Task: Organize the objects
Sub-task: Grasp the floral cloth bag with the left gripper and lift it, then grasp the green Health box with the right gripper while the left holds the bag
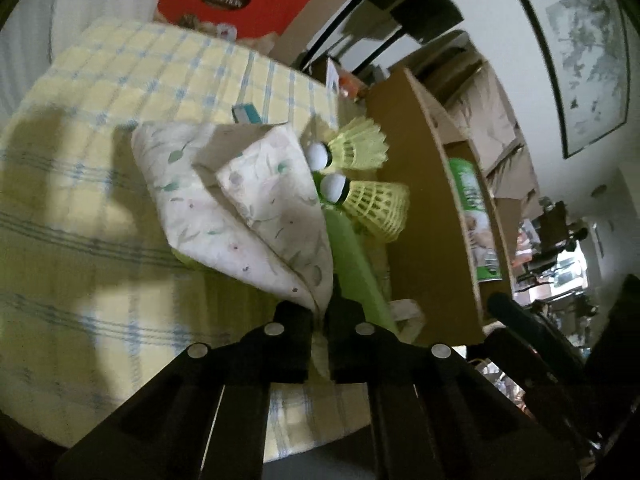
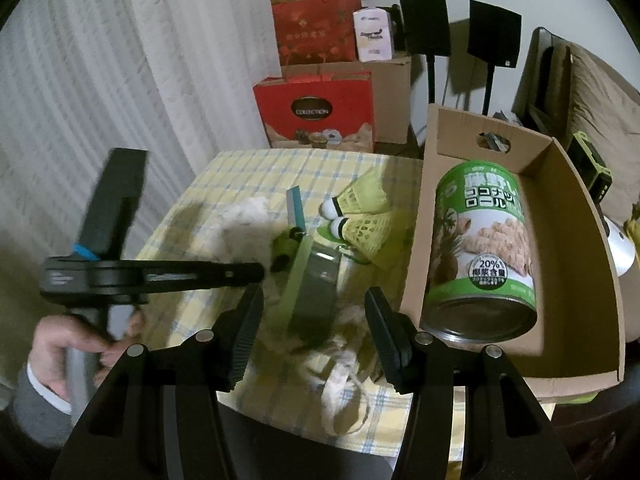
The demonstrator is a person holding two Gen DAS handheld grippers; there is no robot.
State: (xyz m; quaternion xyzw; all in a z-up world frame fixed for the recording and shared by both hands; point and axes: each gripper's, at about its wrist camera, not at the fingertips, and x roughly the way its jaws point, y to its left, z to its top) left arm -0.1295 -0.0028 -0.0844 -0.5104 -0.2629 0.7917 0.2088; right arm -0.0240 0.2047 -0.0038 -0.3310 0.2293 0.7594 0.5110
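Tablecloth (image 2: pixel 224 176) in yellow and blue check covers the table, and everything else sits on or beside it. Just right of the table stands an open cardboard box (image 2: pixel 568 208) with a hand-hole in its far wall; a green-labelled can (image 2: pixel 480 248) lies on its side inside it, metal end toward the camera. Beyond the table's far edge, a red gift bag (image 2: pixel 316 112) marked COLLECTION stands against the curtain.

On the cloth, near the middle, lies a floral fabric pouch (image 1: pixel 240 200), partly lifted and folded over. The left gripper (image 1: pixel 319 332) is closed tight on the pouch's near corner, the fabric pinched between the two black fingers. Under and right of the pouch lies a pale green flat piece (image 1: pixel 356 268), running toward the box; I cannot tell what it is. In the right wrist view it sits beside a grey panel (image 2: pixel 316 284).

Two yellow shuttlecocks (image 1: pixel 360 176) lie side by side just right of the pouch, close to the box wall, white cork tips pointing left toward the fabric. A small teal object (image 1: pixel 246 113) lies just beyond the pouch.

The right gripper (image 2: pixel 314 320) hovers over the near part of the table with its jaws spread wide, holding nothing, the grey panel and white cord (image 2: pixel 340 392) showing between them.
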